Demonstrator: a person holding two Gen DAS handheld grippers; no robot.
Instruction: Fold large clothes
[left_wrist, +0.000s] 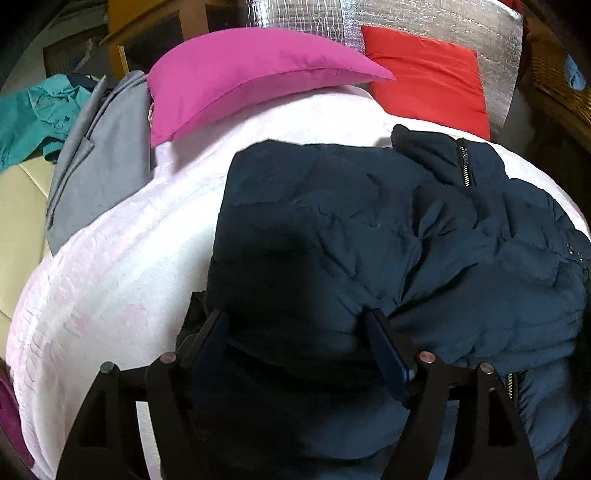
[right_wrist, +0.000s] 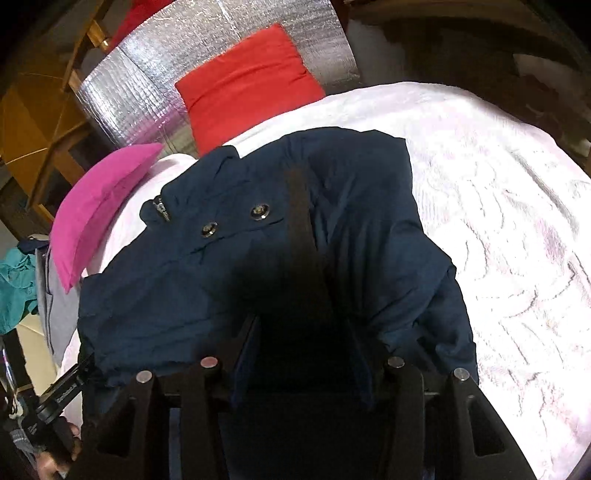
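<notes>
A large navy padded jacket (left_wrist: 369, 221) with a zip and snap buttons lies crumpled on the pale pink bed cover (left_wrist: 129, 277). My left gripper (left_wrist: 295, 321) stands over the jacket's near left edge. Its jaws are wide apart, with a dark hump of jacket fabric between them. In the right wrist view the jacket (right_wrist: 351, 192) fills the middle. My right gripper (right_wrist: 303, 332) is low over its near edge, jaws partly apart and dark fabric filling the gap. Shadow hides whether the pads touch the cloth.
A magenta pillow (left_wrist: 240, 74) and a red pillow (left_wrist: 432, 81) sit at the bed's far end against a silver foil panel (left_wrist: 424, 18). A grey garment (left_wrist: 103, 158) and a teal garment (left_wrist: 33, 118) lie at the left. Bare bed cover (right_wrist: 498, 221) stretches to the right.
</notes>
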